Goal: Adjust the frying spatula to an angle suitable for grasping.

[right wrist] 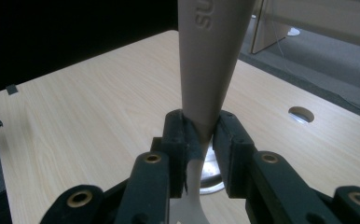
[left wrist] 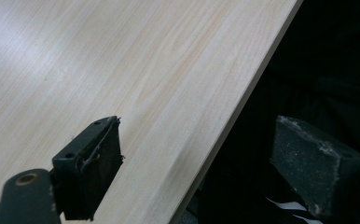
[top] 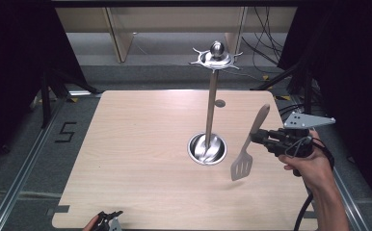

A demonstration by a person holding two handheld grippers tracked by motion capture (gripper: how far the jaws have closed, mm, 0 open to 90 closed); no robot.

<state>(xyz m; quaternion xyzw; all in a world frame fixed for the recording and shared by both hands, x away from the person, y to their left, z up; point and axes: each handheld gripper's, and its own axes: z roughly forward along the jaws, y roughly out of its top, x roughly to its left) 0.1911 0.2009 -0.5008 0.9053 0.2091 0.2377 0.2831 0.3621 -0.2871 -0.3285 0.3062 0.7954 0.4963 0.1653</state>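
A slotted spatula [top: 248, 144] with a beige handle hangs above the table's right side, blade down. My right gripper [top: 257, 137] is shut on its handle [right wrist: 208, 60]; in the right gripper view both pads [right wrist: 178, 140] press the narrow part. Left of it a metal utensil stand [top: 212, 106] rises from a round steel base [top: 206, 148] to a hooked top ring [top: 216, 58]. My left gripper [top: 110, 217] sits at the table's near edge, and in the left gripper view it [left wrist: 215, 154] is open with nothing between the jaws.
The light wooden table [top: 140, 159] has a small round hole [top: 219, 103] behind the stand. Dark curtains hang on both sides, and cables lie on the floor at the back right. The table edge [left wrist: 243, 102] runs under my left gripper.
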